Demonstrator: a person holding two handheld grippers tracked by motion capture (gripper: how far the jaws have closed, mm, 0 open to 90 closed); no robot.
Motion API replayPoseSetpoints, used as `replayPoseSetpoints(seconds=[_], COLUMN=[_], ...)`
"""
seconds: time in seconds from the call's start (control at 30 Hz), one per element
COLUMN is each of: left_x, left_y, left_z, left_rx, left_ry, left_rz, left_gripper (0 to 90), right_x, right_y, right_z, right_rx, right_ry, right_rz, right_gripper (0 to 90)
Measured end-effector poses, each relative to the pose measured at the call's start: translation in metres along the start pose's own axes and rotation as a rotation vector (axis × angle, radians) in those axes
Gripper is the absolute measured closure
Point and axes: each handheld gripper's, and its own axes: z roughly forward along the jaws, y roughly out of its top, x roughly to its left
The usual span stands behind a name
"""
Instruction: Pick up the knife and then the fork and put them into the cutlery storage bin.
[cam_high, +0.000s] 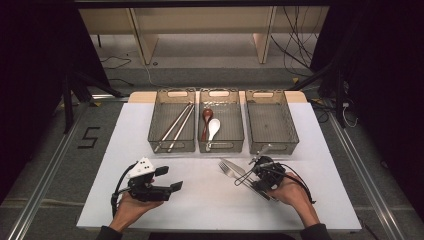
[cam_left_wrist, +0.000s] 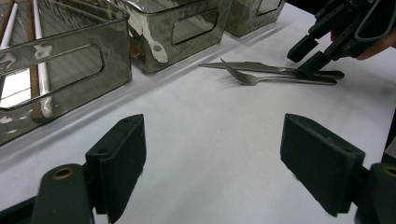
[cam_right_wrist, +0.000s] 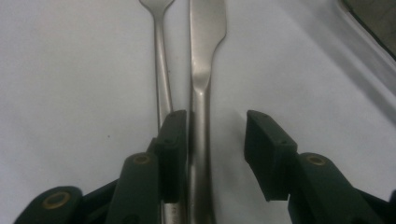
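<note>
A metal fork (cam_high: 226, 167) and a metal knife (cam_high: 234, 168) lie side by side on the white table, in front of the middle bin. My right gripper (cam_high: 246, 177) is low over their handles. In the right gripper view, the knife (cam_right_wrist: 205, 46) handle runs between the jaws of my right gripper (cam_right_wrist: 215, 119). It lies close to the left pad, with a clear gap to the right pad, and the fork (cam_right_wrist: 161, 46) passes just outside the left jaw. My left gripper (cam_high: 169, 179) rests open and empty at the front left (cam_left_wrist: 224, 163), facing the fork (cam_left_wrist: 261, 79) and knife (cam_left_wrist: 252, 66).
Three clear bins stand in a row at the back. The left bin (cam_high: 172, 93) holds chopsticks (cam_high: 175, 125). The middle bin (cam_high: 220, 146) holds a brown spoon (cam_high: 206, 117) and a white spoon (cam_high: 214, 127). Nothing lies in the right bin (cam_high: 272, 148). The table edge runs just in front of both hands.
</note>
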Motion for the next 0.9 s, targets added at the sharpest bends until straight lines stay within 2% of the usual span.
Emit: replayPoseSetpoints(seconds=[0.43,0.7,0.9], left_x=[0.0,-0.001,-0.001], left_y=[0.0,0.0,0.0], left_z=[0.0,0.0,0.0], left_rx=[0.0,0.0,-0.001], left_ry=[0.0,0.001,-0.003], left_rz=[0.003,0.0,0.0], left_gripper=[22.1,22.1,22.1], right_x=[-0.001,-0.002,-0.003], right_y=[0.009,0.012,0.013], right_z=[0.004,0.004,0.005], right_rx=[0.06,0.079,0.087], right_ry=[0.023,0.031,0.037], right_rz=[-0.013,-0.016,-0.016], right_gripper=[67.8,69.7,75.1])
